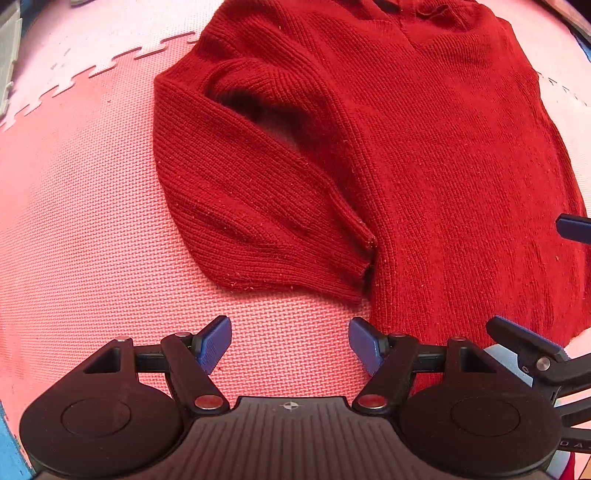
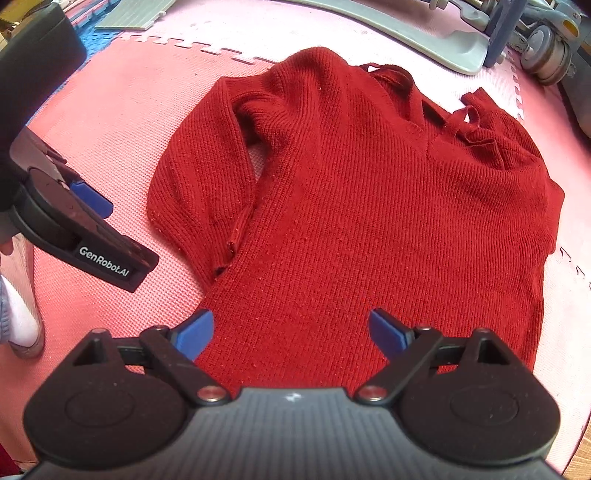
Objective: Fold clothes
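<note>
I have the red sweater (image 2: 369, 206) lying flat, front up, on the pink foam floor mat (image 1: 92, 221), its one visible sleeve (image 1: 240, 206) folded down alongside the body with the cuff near the hem. My left tongs (image 1: 290, 345) hang spread and empty over bare mat, just short of that cuff; my right tongs (image 2: 291, 332) are also spread, holding nothing, over the lower middle of the sweater's body. As I read it, the step is to take the sleeve and lay it across the chest, so I should come down on the cuff edge, pinch both knit layers cleanly, and lift low so the body does not drag. The loose ties at the neckline (image 2: 469, 122) could bunch under a fold. A grey board (image 2: 424, 33) and wheeled gear (image 2: 546, 55) sit beyond the collar, well apart; a shoe (image 2: 22, 325) stands just off the mat's near-left side.
</note>
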Demonstrator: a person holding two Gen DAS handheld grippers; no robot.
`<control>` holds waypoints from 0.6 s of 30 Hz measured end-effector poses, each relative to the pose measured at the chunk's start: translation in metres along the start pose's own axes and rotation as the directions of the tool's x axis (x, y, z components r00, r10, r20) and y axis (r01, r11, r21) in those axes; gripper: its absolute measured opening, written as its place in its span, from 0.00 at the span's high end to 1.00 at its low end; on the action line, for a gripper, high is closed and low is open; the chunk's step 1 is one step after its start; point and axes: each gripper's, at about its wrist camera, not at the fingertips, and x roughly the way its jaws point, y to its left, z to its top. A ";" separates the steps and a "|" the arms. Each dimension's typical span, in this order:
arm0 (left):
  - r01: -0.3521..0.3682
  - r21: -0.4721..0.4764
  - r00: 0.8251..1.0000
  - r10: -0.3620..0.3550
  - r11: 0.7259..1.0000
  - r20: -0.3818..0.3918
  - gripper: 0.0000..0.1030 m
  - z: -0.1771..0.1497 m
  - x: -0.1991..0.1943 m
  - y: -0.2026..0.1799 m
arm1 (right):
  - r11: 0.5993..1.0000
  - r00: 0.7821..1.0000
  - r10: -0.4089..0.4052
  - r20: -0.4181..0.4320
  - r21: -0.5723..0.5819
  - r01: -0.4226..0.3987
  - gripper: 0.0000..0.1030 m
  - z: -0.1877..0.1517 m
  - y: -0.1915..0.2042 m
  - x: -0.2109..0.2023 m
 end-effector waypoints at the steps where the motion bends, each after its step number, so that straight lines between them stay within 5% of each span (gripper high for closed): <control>1: -0.001 0.004 1.000 0.001 1.000 0.001 0.30 0.002 0.000 -0.002 | 1.000 1.000 0.001 -0.002 0.000 -0.001 0.11 -0.001 0.000 0.001; 8: 0.015 -0.007 1.000 -0.015 1.000 0.023 0.30 0.022 0.020 -0.013 | 1.000 1.000 0.004 -0.009 0.008 -0.004 0.11 -0.002 -0.003 0.007; 18: 0.132 -0.197 0.990 -0.120 0.971 0.072 0.30 0.042 0.060 0.001 | 0.999 1.000 0.008 -0.017 0.034 -0.007 0.11 -0.002 -0.007 0.012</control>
